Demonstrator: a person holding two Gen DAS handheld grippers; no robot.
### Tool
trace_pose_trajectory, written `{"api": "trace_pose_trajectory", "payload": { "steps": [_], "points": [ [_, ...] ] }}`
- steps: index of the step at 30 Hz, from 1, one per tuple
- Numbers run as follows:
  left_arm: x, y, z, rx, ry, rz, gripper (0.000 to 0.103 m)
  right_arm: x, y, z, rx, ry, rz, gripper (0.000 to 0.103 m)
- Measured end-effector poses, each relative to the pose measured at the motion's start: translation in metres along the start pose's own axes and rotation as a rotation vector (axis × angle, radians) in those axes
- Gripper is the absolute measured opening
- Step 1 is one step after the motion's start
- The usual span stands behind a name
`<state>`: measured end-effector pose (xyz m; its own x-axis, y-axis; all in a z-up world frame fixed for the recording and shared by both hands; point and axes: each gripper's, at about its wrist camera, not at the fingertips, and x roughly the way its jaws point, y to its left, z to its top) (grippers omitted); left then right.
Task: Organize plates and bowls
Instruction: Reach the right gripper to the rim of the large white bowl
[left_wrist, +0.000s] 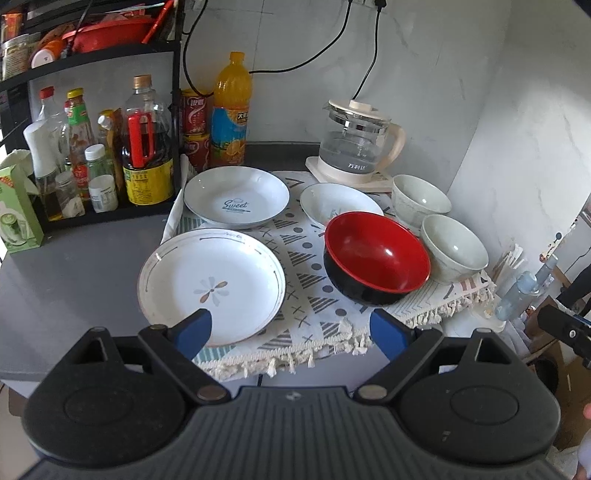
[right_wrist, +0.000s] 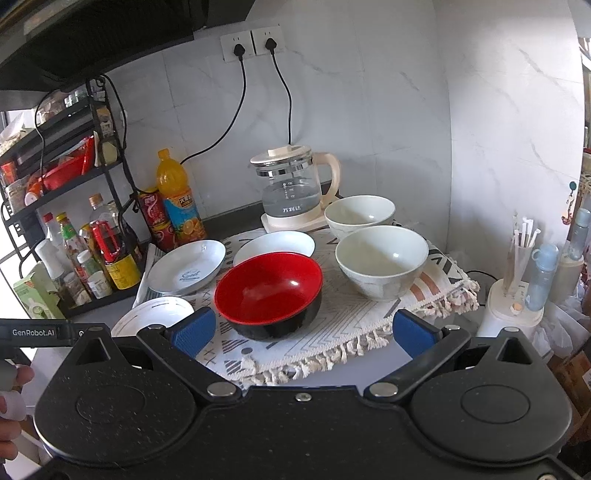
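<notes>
Left gripper (left_wrist: 290, 332), jaws apart, hangs just short of flower plate (left_wrist: 211, 286).

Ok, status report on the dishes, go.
Left gripper and right gripper open, empty. Three plates, red bowl, two pale bowls all separate on the mat, nothing stacked. Path clear.

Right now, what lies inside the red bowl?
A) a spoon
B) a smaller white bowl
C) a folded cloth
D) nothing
D: the red bowl shows only its bare glossy inside in both wrist views, with nothing lying in it.
</notes>
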<state>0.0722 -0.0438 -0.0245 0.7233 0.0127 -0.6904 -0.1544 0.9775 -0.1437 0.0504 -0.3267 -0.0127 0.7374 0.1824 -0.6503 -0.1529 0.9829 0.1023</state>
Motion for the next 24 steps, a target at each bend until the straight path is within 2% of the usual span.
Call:
{"api": "trace_pose_trajectory", "payload": {
  "steps": [12,16,24],
  "points": [
    [0.06,-0.019,0.041,0.012,0.04,-0.012,0.09,0.057,-0.023,0.025,0.029,0.046,-0.032,0.102],
    [0.082,-0.029,0.055,0.031,0.043,-0.025,0.09,0.079,-0.031,0.032,0.048,0.069,-0.042,0.097],
    [0.125,-0.051,0.083,0.064,0.074,-0.056,0.089,0.114,-0.05,0.045,0.094,0.106,-0.095,0.095]
  ]
}}
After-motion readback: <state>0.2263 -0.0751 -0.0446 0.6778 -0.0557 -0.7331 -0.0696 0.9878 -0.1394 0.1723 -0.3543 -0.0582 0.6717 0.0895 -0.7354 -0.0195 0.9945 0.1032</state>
